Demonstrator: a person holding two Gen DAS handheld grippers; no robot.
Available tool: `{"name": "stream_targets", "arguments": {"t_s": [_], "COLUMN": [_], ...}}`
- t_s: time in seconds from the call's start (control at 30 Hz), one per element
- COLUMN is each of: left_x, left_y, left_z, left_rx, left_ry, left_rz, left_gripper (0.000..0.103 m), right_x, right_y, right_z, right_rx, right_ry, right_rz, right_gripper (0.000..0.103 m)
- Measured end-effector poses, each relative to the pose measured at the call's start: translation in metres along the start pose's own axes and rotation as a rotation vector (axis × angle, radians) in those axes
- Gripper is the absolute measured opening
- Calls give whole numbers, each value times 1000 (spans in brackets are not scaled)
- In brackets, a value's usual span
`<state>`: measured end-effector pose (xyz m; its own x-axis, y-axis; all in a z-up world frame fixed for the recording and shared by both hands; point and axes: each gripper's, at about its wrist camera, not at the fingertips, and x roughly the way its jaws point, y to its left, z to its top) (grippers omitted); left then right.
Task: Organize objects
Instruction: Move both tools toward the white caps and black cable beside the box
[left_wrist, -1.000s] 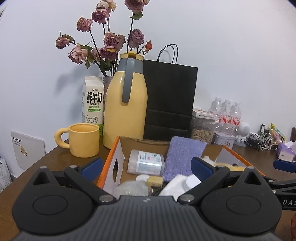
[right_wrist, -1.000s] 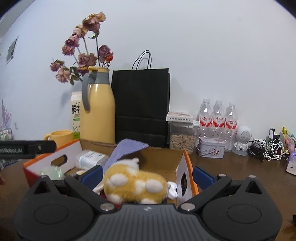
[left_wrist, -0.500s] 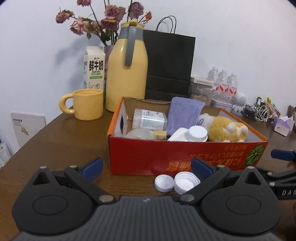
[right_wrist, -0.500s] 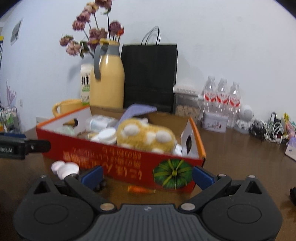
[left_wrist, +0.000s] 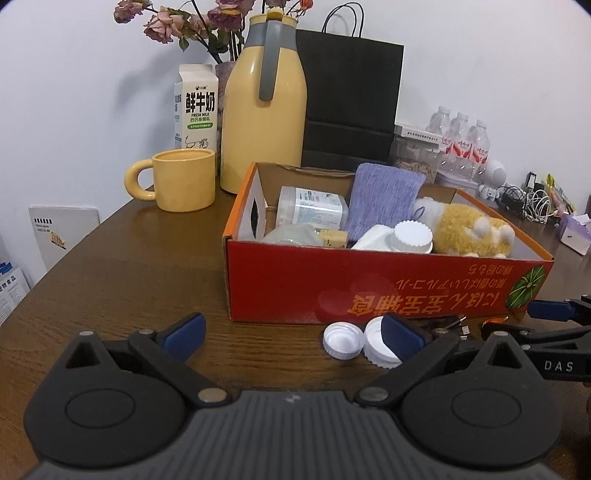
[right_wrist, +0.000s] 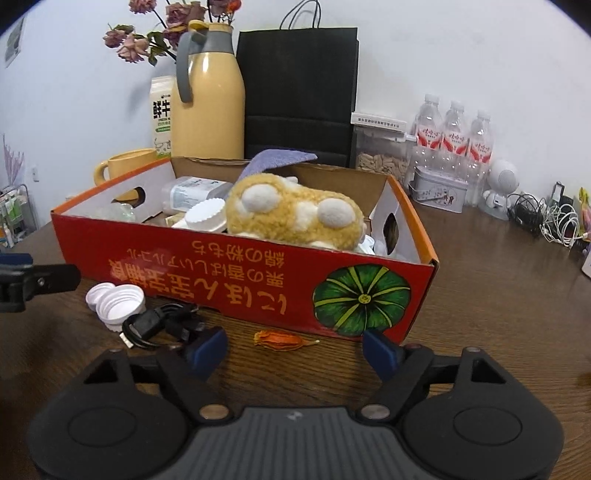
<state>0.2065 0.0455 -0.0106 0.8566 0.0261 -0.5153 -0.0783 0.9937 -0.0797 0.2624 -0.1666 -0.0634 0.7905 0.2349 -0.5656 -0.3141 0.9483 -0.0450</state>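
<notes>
Both your grippers have pulled back from over the red box (right_wrist: 236, 284). Your left gripper (left_wrist: 291, 332) and right gripper (right_wrist: 295, 349) gape wide, empty. Two white caps (left_wrist: 341, 339) and a black cable (right_wrist: 159, 325), perhaps USB, lie before the box holding the plush toy (right_wrist: 291, 218).

The box (right_wrist: 229, 273) sits mid-desk (right_wrist: 498, 295), holding a plush toy (right_wrist: 295, 214), a cloth (left_wrist: 384, 199) and bottles (left_wrist: 310, 210). Before its front wall lie two caps (right_wrist: 114, 299), a cable (right_wrist: 162, 325) and a dried flower (right_wrist: 280, 339). Behind it, toward the desk's back edge, stand a mug (left_wrist: 181, 184), a milk carton (left_wrist: 195, 107), a jug (left_wrist: 264, 110) and a paper bag (left_wrist: 351, 99).
</notes>
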Motion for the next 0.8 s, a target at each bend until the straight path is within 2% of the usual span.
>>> {"name": "stream_targets", "arguments": {"t_s": [0.13,0.3,0.43,0.53,0.8], "left_x": [0,0,0,1,4], "left_y": [1,0,0,1,-1], "left_z": [0,0,1,0,-1], "left_rx": [-3,-3,-3,-3,3], "left_ry": [1,4,4,9,27], "left_rz": [-1,0,0,1,12], "left_gripper": [103,103,103,103,103], "right_x": [4,8,11,12,7], "right_y": [1,2,0,1,3], "right_z": [1,2,4,4,3], "right_rx": [3,12,24,25,19], "right_ry": [17,35,44,41,15], "right_rz": [9,17,35,53,61], "right_gripper": [70,67,54,40,40]}}
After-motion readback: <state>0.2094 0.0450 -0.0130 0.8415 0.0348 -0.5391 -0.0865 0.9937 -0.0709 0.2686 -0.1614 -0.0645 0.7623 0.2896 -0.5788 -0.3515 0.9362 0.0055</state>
